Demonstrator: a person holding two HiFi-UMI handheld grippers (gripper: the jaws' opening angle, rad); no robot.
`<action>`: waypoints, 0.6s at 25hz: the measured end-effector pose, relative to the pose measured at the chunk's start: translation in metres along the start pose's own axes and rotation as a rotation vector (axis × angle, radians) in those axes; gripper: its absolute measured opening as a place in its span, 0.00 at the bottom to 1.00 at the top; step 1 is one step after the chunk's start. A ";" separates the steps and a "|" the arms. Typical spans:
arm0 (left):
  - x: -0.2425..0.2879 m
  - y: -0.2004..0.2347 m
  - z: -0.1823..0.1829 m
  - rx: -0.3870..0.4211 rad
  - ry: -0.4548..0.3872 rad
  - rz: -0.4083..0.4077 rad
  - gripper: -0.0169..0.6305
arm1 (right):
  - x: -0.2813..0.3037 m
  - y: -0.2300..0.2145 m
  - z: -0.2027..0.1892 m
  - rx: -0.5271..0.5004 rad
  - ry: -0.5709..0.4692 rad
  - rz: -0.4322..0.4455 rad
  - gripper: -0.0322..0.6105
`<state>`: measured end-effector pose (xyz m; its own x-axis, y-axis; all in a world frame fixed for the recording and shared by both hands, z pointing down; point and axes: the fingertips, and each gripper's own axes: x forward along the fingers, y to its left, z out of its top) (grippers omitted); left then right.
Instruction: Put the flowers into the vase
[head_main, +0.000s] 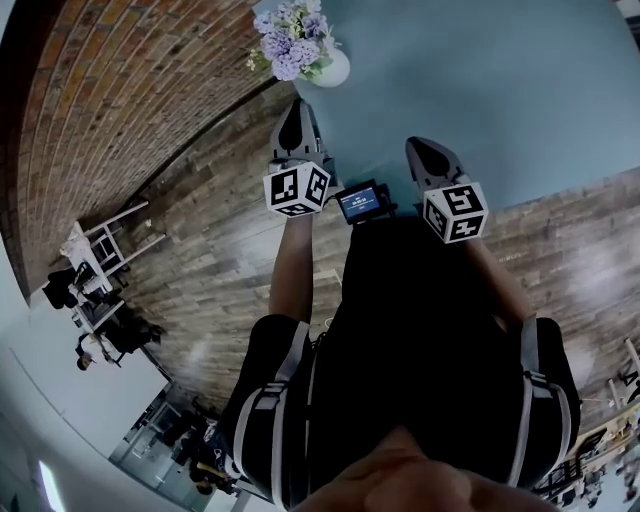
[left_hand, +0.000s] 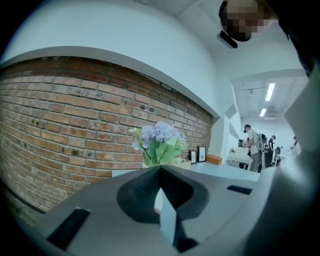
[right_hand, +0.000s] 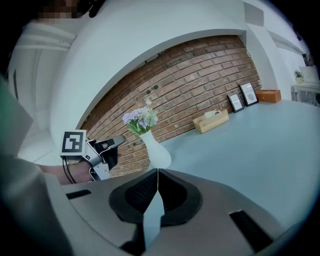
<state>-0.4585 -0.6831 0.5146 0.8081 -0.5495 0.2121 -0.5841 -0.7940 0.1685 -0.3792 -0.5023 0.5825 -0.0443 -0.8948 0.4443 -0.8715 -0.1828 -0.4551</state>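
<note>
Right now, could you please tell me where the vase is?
In the head view the vase stands at the top, near the table's left edge, flowers in it, just beyond the left gripper.

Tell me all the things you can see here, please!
flowers: one bunch, purple with green leaves, in the vase
vase: one, white, at the table's edge by the brick wall
table: one, pale blue-green, in front of the person
wooden box: one, tan, on the table by the wall
picture frames: two, black, beyond the wooden box
orange box: one, orange, past the frames
brick wall: one, red-brown, beside the table
floor: one, grey-brown planks, under the person
people: a few, far off in the room
left hand-held gripper: one, grey, shut, empty, pointing towards the vase
right hand-held gripper: one, grey, shut, empty, over the table's edge
</note>
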 end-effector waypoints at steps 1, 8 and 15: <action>-0.009 -0.002 0.004 -0.021 -0.003 0.022 0.06 | 0.000 0.002 0.000 -0.003 0.000 0.016 0.08; -0.087 -0.015 -0.015 -0.109 0.056 0.176 0.06 | 0.000 0.019 -0.002 -0.025 -0.041 0.134 0.08; -0.169 -0.055 -0.028 -0.240 0.129 0.414 0.06 | -0.028 0.038 0.031 -0.002 -0.049 0.324 0.08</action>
<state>-0.5650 -0.5389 0.4962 0.4970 -0.7575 0.4232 -0.8676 -0.4246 0.2588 -0.3961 -0.4969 0.5292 -0.2965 -0.9246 0.2391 -0.8166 0.1157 -0.5655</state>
